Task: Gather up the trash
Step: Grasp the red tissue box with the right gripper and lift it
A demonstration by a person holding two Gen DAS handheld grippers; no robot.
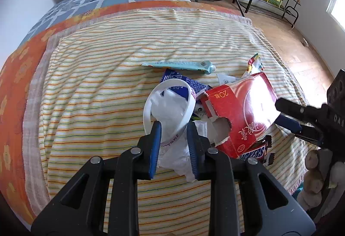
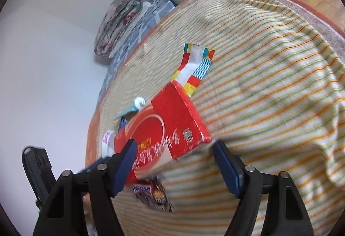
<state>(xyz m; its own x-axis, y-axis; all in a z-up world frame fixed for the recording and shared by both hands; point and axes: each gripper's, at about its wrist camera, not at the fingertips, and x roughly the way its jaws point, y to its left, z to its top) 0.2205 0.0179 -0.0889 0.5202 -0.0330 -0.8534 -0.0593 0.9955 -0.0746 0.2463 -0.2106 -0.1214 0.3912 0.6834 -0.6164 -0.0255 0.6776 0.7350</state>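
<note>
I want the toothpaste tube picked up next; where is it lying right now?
In the left wrist view the toothpaste tube lies flat on the striped blanket at the far edge of the trash pile, just beyond the blue wrapper and left of the red box.

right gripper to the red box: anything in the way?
Nothing visible. The right gripper is open with the torn red cardboard box already partly between its fingers; only the striped towel lies beneath.

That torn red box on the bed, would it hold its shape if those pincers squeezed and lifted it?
Probably not well. The red box has a ragged hole and an open end, so it looks empty, light, and likely to buckle. Its glossy face may slip between the pads. It rests tilted on other trash, so a nudge would likely shift it.
</note>
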